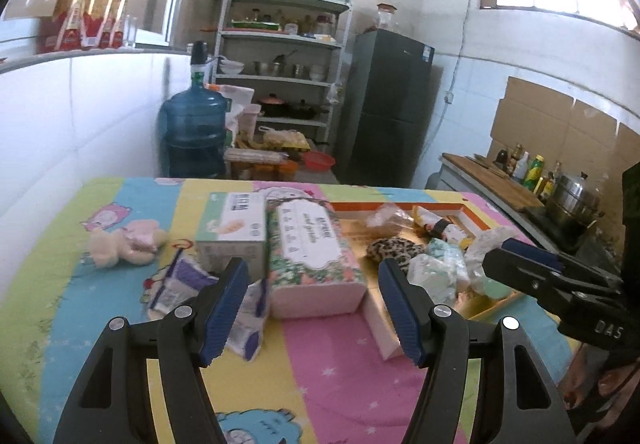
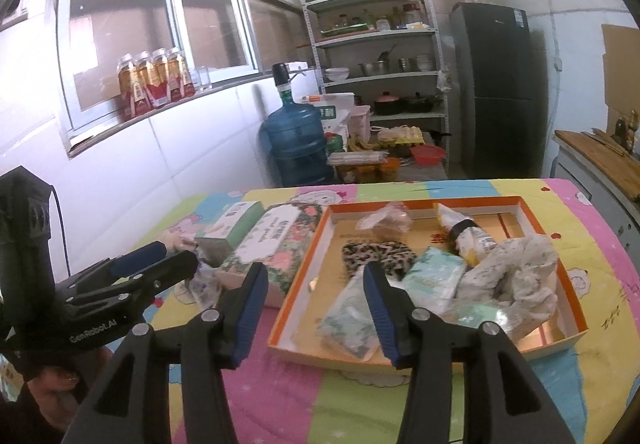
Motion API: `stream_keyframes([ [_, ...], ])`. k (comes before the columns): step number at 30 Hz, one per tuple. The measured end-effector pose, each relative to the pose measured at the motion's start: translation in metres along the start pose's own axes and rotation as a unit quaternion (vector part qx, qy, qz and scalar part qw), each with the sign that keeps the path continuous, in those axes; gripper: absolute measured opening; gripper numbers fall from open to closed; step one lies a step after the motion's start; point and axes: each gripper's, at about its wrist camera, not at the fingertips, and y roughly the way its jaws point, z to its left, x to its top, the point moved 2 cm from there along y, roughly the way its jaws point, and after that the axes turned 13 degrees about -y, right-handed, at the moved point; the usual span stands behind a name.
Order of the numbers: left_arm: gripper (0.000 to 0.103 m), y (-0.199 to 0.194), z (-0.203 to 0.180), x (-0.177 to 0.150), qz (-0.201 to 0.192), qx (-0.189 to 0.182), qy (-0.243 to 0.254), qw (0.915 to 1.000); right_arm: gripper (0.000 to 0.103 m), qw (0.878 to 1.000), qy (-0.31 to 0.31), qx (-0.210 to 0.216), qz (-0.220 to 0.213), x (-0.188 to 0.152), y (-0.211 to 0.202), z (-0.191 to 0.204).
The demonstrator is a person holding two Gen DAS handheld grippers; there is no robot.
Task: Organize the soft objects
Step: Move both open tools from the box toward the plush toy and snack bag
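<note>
1. Kitchen counter under a striped cartoon cloth [image 1: 328,356] carries the orange-rimmed tray [image 2: 520,349], holding the leopard-print cloth [image 2: 378,255] and wipe packets.
2. Floral tissue pack [image 1: 312,252] lies just left of the tray, plush toy [image 1: 124,242] farther left.
3. Left claw [image 1: 314,314] and right claw [image 2: 316,310] both gape wide, holding nothing.
4. Risk: slippery packs could squirt from a pinch, or a claw could catch the tray rim.

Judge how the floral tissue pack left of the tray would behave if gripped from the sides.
The floral tissue pack looks like film-wrapped tissues, so it probably dents under the fingers and feels light. Its glossy wrap may slip. It lies flat on the cloth, wedged beside the green pack, so tipping seems unlikely.
</note>
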Motion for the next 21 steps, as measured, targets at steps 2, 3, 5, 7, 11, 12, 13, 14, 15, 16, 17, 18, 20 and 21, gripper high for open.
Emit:
stream_keyframes([
  [2, 0.069, -0.004, 0.006, 0.001, -0.004, 0.004, -0.002, 1.0, 0.066, 1.0, -0.004, 0.006, -0.001, 0.0, 0.0, 0.008],
  [3, 0.069, -0.006, 0.011, 0.001, -0.006, 0.006, -0.004, 1.0, 0.067, 1.0, -0.006, 0.008, -0.001, 0.0, 0.001, 0.012],
  [5, 0.069, -0.01, 0.019, 0.0, -0.01, 0.01, -0.006, 0.9999, 0.068, 1.0, -0.011, 0.013, -0.001, 0.001, 0.002, 0.02],
  [7, 0.069, -0.015, 0.027, 0.001, -0.019, 0.017, -0.006, 0.9997, 0.068, 1.0, -0.017, 0.018, 0.001, 0.001, 0.004, 0.03],
  [11, 0.071, -0.025, 0.044, -0.001, -0.036, 0.036, 0.002, 0.9987, 0.068, 0.999, -0.027, 0.029, 0.006, 0.0, 0.009, 0.046],
  [12, 0.072, -0.026, 0.048, -0.001, -0.038, 0.037, 0.002, 0.9986, 0.068, 0.999, -0.028, 0.031, 0.007, 0.0, 0.01, 0.048],
  [13, 0.074, -0.028, 0.054, -0.002, -0.039, 0.039, 0.0, 0.9985, 0.068, 0.999, -0.031, 0.035, 0.009, -0.001, 0.012, 0.052],
  [14, 0.075, -0.029, 0.06, -0.002, -0.04, 0.04, -0.003, 0.9984, 0.068, 0.999, -0.033, 0.038, 0.011, -0.001, 0.014, 0.055],
  [15, 0.075, -0.03, 0.065, -0.002, -0.042, 0.041, -0.006, 0.9983, 0.068, 0.998, -0.036, 0.042, 0.013, -0.002, 0.017, 0.06],
  [16, 0.075, -0.031, 0.072, -0.001, -0.043, 0.043, -0.011, 0.9981, 0.068, 0.998, -0.038, 0.046, 0.016, -0.003, 0.02, 0.064],
  [17, 0.076, -0.032, 0.076, -0.001, -0.044, 0.046, -0.014, 0.9979, 0.068, 0.998, -0.04, 0.05, 0.019, -0.004, 0.023, 0.068],
  [18, 0.076, -0.033, 0.082, -0.001, -0.044, 0.047, -0.018, 0.9977, 0.068, 0.998, -0.041, 0.053, 0.02, -0.004, 0.025, 0.07],
  [20, 0.076, -0.035, 0.093, 0.001, -0.045, 0.054, -0.024, 0.9973, 0.068, 0.997, -0.047, 0.062, 0.026, -0.004, 0.031, 0.079],
  [21, 0.076, -0.036, 0.097, 0.001, -0.044, 0.058, -0.024, 0.997, 0.068, 0.996, -0.053, 0.067, 0.029, -0.004, 0.035, 0.085],
])
